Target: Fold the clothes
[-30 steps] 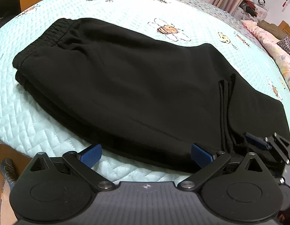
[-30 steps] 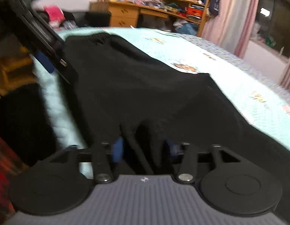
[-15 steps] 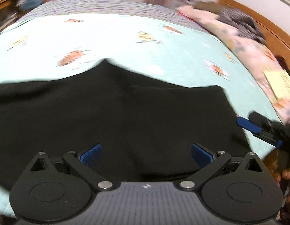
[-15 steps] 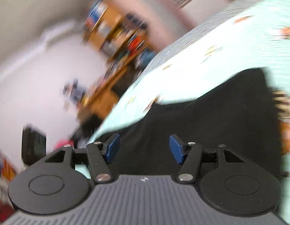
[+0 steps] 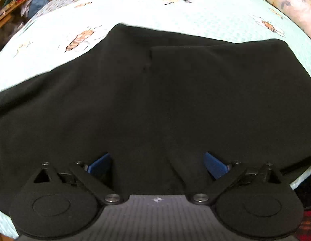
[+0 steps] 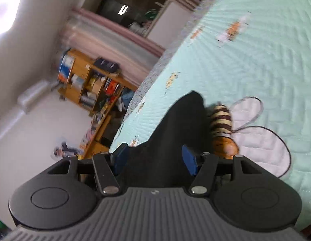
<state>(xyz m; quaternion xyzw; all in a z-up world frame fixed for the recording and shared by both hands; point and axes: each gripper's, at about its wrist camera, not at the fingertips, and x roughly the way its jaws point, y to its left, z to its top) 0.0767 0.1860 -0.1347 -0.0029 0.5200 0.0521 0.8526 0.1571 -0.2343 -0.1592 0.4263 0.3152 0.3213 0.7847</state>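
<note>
Black folded trousers (image 5: 155, 100) lie across a pale green quilted bedspread (image 5: 175, 10) with bee prints. My left gripper (image 5: 157, 164) is open, low over the near edge of the trousers, its blue pads wide apart with black cloth between them. In the right wrist view a peak of the black cloth (image 6: 175, 128) rises between the blue pads of my right gripper (image 6: 155, 158). The pads stand apart and do not pinch the cloth. The view is tilted. A large bee print (image 6: 223, 128) lies just right of the cloth.
A floral blanket (image 5: 286, 2) lies at the far right of the bed. A wooden shelf unit (image 6: 91, 84) full of small items stands beyond the bed's edge, with pink curtains (image 6: 115, 38) and a window behind it. The bed's near edge (image 5: 300, 180) is close to my left gripper.
The right gripper opened and let go of the cloth, then swung and tilted toward the bed's far side. The left gripper turned right and dropped closer to the trousers.
</note>
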